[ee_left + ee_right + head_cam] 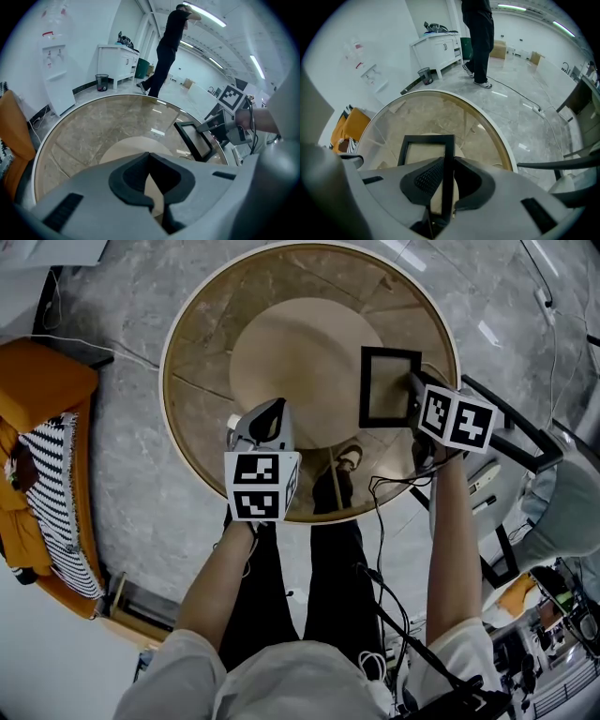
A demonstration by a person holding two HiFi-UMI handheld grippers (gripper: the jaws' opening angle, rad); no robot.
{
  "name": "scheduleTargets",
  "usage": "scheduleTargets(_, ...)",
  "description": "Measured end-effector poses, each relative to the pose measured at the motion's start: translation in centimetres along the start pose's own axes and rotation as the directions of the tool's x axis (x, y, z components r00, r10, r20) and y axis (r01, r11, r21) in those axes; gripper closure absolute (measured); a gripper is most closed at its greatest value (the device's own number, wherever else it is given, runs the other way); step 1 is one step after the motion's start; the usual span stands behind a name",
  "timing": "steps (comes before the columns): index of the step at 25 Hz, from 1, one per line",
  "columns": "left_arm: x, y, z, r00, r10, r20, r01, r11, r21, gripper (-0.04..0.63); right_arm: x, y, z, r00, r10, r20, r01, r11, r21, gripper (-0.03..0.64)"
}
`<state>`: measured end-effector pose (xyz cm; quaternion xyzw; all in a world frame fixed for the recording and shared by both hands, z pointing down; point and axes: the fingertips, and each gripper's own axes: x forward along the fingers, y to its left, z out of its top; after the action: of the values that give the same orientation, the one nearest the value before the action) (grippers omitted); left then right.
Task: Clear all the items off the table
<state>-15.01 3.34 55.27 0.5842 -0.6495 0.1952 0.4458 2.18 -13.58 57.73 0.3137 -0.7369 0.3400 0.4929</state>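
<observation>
- One round glass table [185, 418].
- One black picture frame [389, 353].
- Two grippers: left gripper [269, 416], right gripper [413, 390].
- One orange chair [37, 390].
- One standing person [168, 42].
- One white cabinet [117, 58].
- One waste bin [101, 82].

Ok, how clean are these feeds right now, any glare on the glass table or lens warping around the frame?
Head view: sharp, evenly lit; the glass table is see-through, so floor and legs clutter it. Left gripper view: heavy fisheye, black corners, bright ceiling-light streaks on the glass beside the picture frame. Right gripper view: same warping and dark corners, little glare, frame edges crisp.
</observation>
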Motion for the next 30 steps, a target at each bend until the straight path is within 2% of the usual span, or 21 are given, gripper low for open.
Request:
scheduleTargets(13, -0.9, -0.3, -0.5, 1.0, -0.006, 0.017, 0.006, 1.0, 0.012, 0.595, -1.0, 0.6, -2.6, 1.0, 0.005, 0.013, -0.006, 0.998, 0.062, 0.537)
scheduleTargets(30, -4.4, 0.0, -0.4, 0.998, 0.007, 0.055, -0.01, 0.998, 0.063, 0.595, -5.2, 3.1, -4.2, 0.995, 0.009, 0.102, -0.02, 0.993, 0.116, 0.537)
